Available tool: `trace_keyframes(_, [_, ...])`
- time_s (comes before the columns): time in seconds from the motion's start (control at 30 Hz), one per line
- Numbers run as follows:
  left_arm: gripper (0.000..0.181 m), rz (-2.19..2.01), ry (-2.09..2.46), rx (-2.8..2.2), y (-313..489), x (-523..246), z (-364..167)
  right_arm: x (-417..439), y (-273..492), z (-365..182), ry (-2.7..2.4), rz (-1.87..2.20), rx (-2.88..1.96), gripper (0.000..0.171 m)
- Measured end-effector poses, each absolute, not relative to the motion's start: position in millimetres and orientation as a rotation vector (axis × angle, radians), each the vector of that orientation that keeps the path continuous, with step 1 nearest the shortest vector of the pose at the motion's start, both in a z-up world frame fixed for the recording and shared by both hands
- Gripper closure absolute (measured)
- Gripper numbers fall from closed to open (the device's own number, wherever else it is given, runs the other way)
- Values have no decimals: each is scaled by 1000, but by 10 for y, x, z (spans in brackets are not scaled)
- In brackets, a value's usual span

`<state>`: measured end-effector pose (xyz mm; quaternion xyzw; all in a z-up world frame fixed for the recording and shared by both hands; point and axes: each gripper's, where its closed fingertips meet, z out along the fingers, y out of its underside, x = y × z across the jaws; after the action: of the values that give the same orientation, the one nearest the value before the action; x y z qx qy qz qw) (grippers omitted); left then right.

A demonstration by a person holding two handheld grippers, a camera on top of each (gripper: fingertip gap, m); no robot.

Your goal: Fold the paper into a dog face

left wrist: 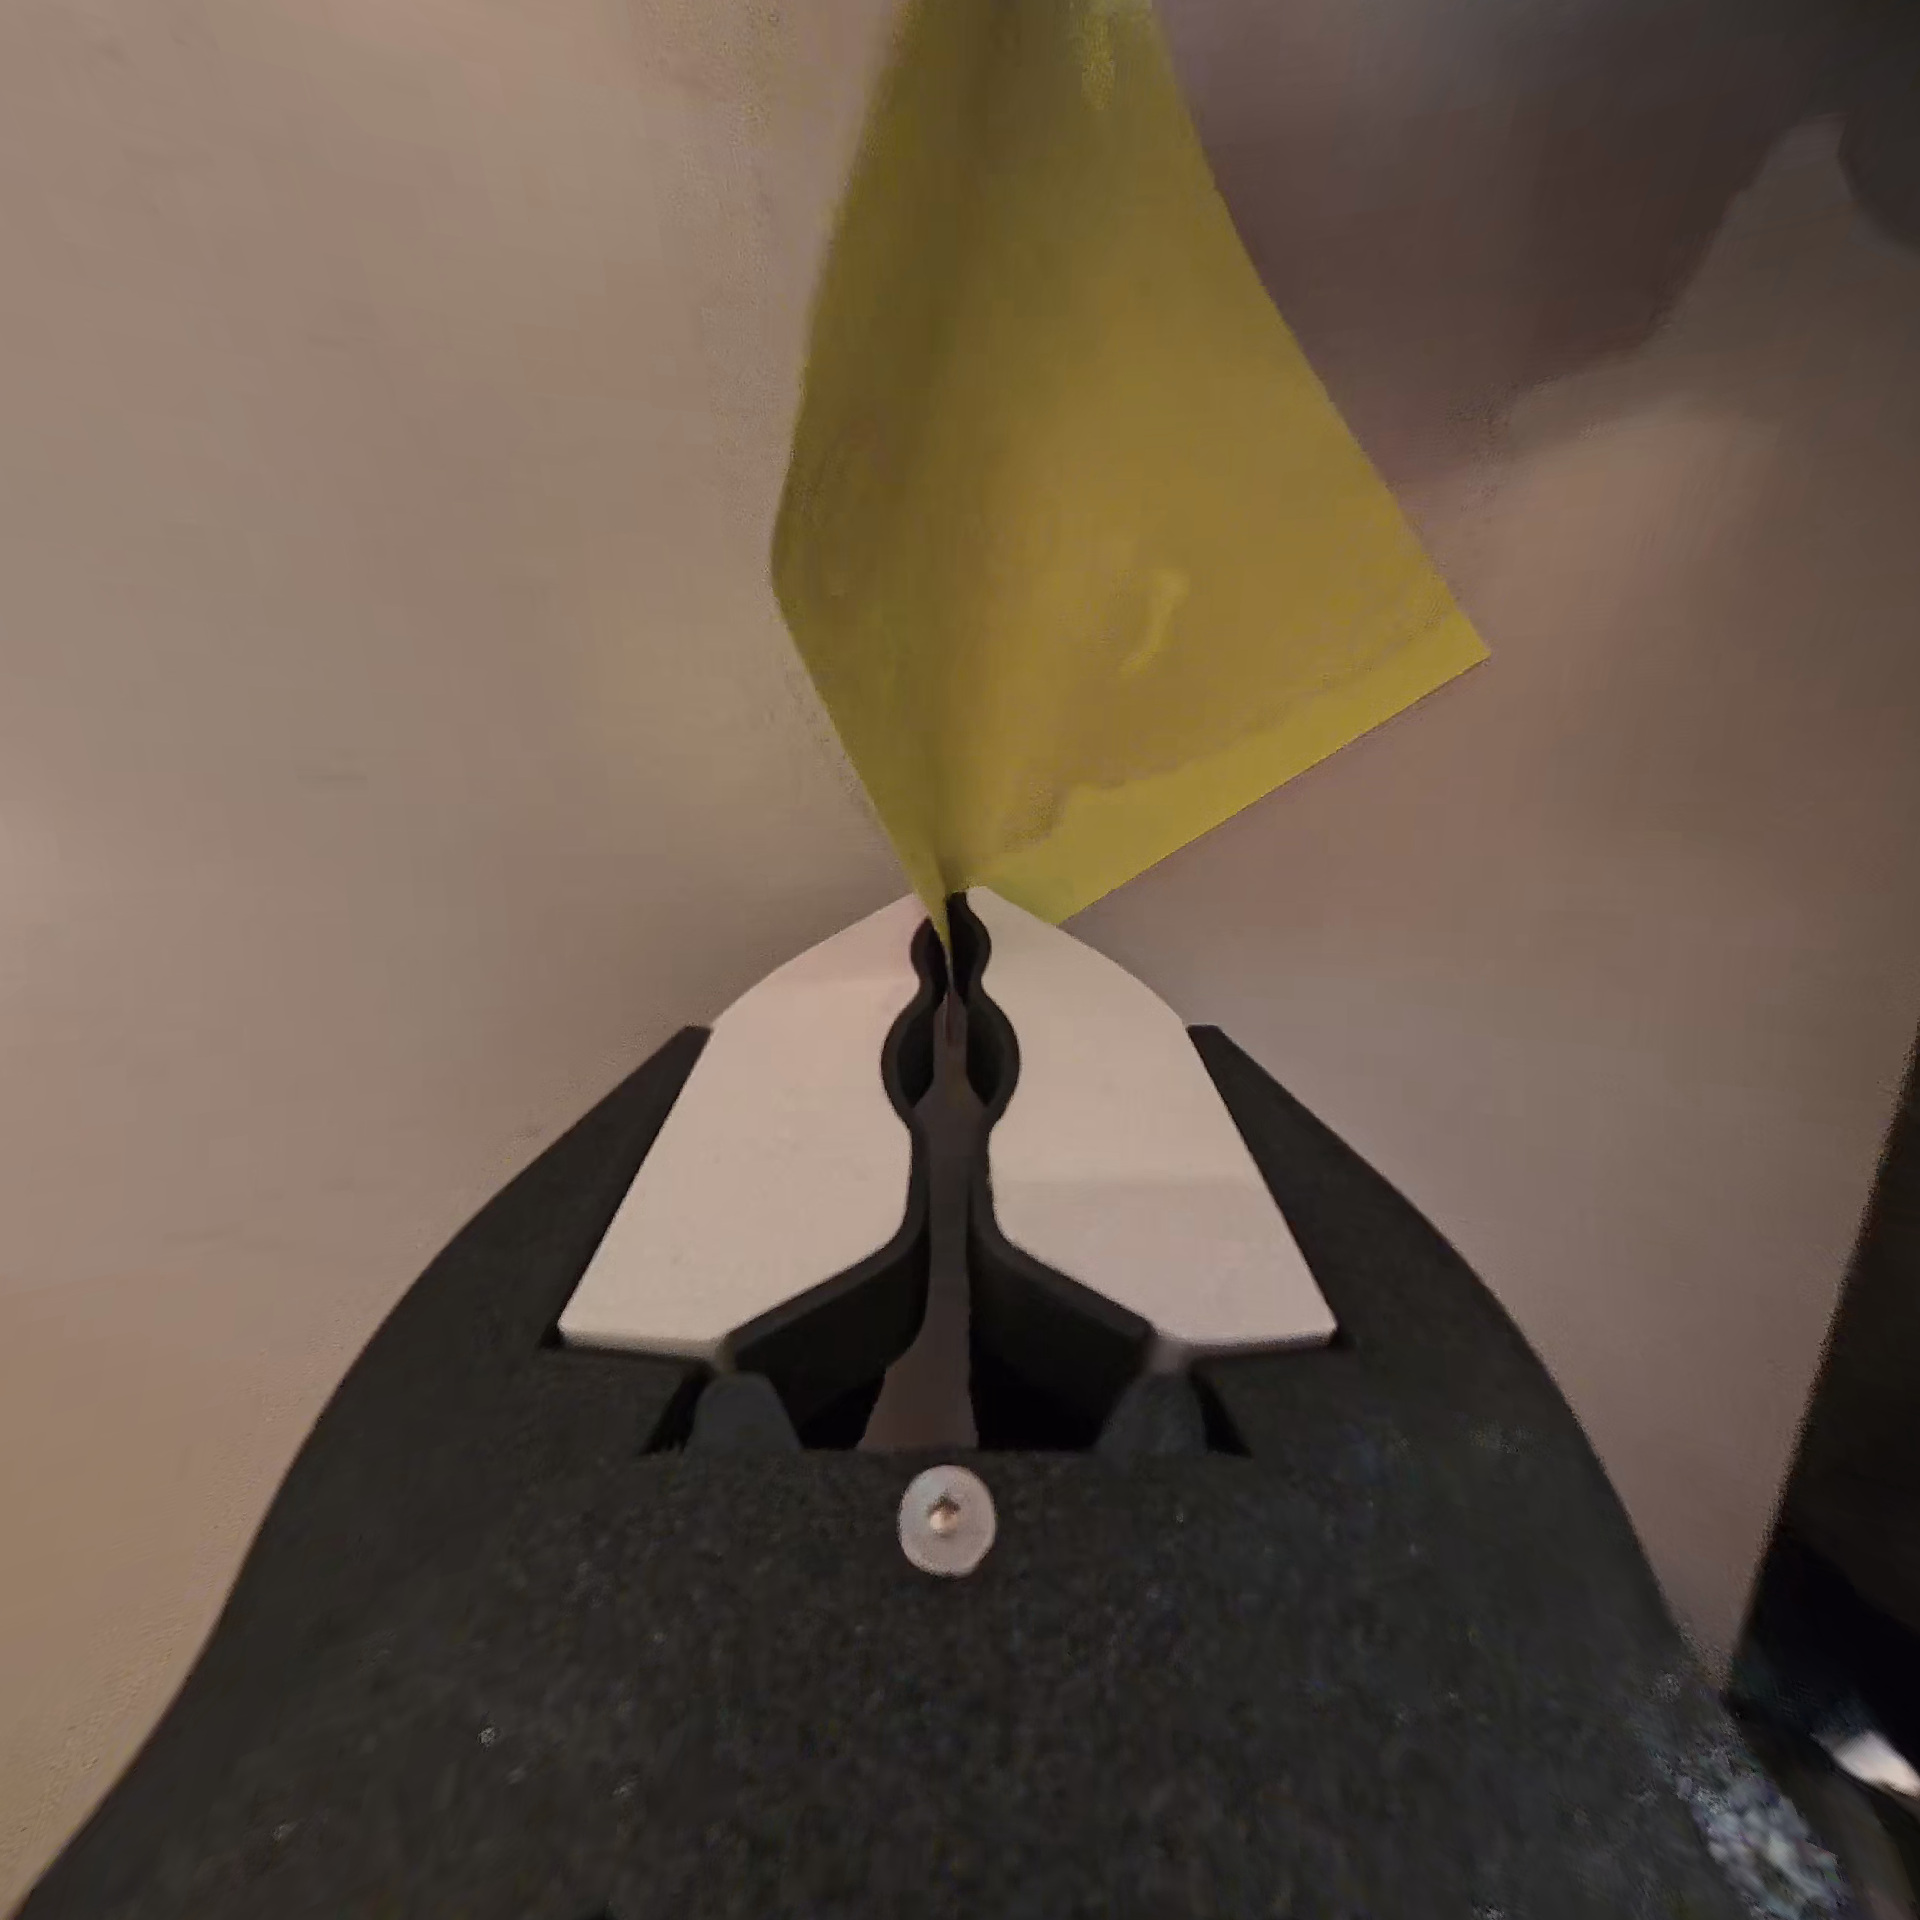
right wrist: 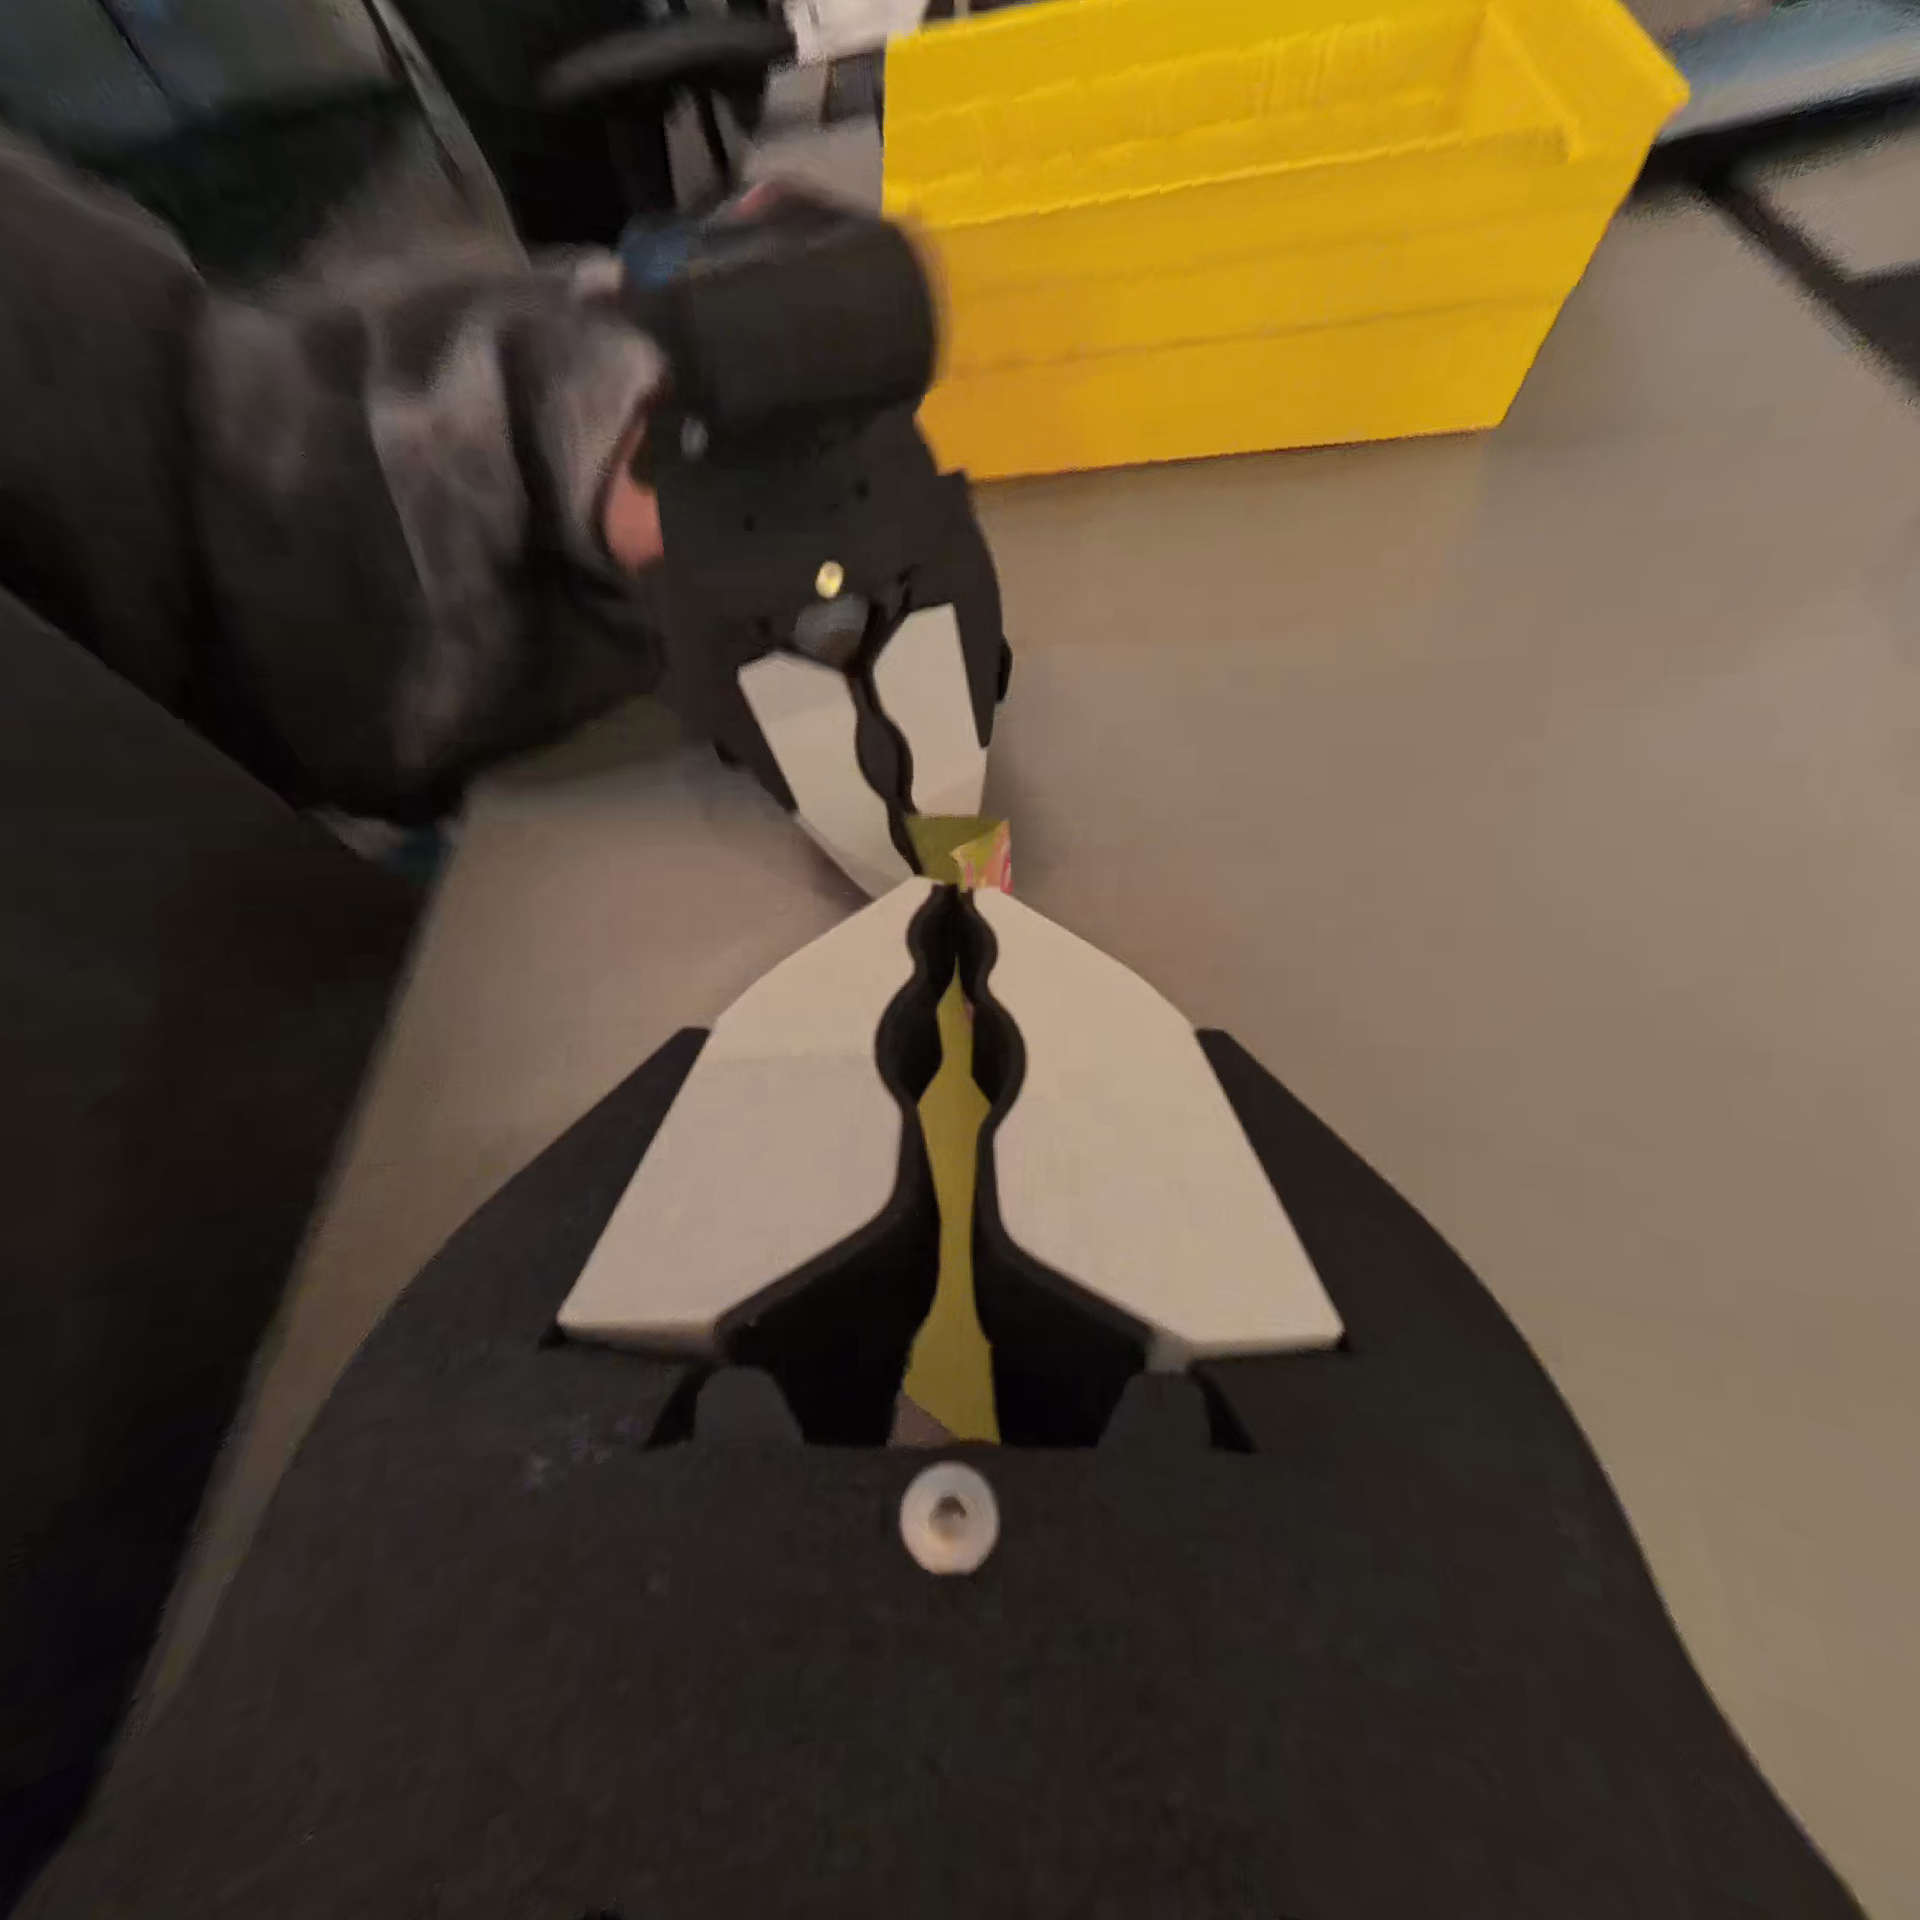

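Note:
A yellow-green paper hangs in the air above the table. My left gripper is shut on its near corner; the sheet fans up and away from the tips, slightly curled. In the right wrist view my right gripper is shut on the same paper, which runs edge-on between its fingers, with a small patterned bit of it past the tips. My left gripper shows there too, tips almost touching my right gripper's tips, pinching the paper.
A yellow plastic bin stands on the grey table behind the grippers. A person's dark sleeve and hand hold the left gripper. A dark edge runs along the left. A dark object stands at the right. One gripper's finger ends stand about 12 cm off the other's.

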<state>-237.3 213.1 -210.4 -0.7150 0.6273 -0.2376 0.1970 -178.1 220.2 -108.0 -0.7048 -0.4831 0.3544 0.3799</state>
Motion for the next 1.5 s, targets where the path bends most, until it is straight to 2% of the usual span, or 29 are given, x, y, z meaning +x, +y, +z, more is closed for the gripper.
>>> trace_keyframes(0.13, [181,-828,1690,-2106,2085,-2380,-2094,-1787,1966,-1393,-1567,328,-1587,171])
trace_keyframes(0.23, [181,-886,1648,-2162,2095,-2395,-2090,-1803,1760,-1692,-1750,138,-1534,171])
trace_keyframes(0.57, [180,-846,1787,-2110,2066,-2424,-2089,-1798,1481,-2056,-1908,205,-1579,171])
trace_keyframes(0.83, [166,-832,1772,-2088,1983,-2505,-2068,-1759,1454,-2102,-1977,160,-1594,171])
trace_keyframes(0.9, [169,-779,1779,-2052,2018,-2525,-2079,-1760,1457,-2103,-1986,157,-1595,171])
trace_keyframes(0.97, [181,-743,1791,-2018,2042,-2534,-2092,-1758,1477,-2103,-1982,157,-1601,171])
trace_keyframes(1.13, [181,-652,1760,-1983,2149,-2565,-2095,-1802,1374,-2049,-1989,197,-1595,171])
trace_keyframes(1.5, [181,-793,1730,-2093,2091,-2565,-2084,-1868,1291,-2103,-2026,183,-1617,171])
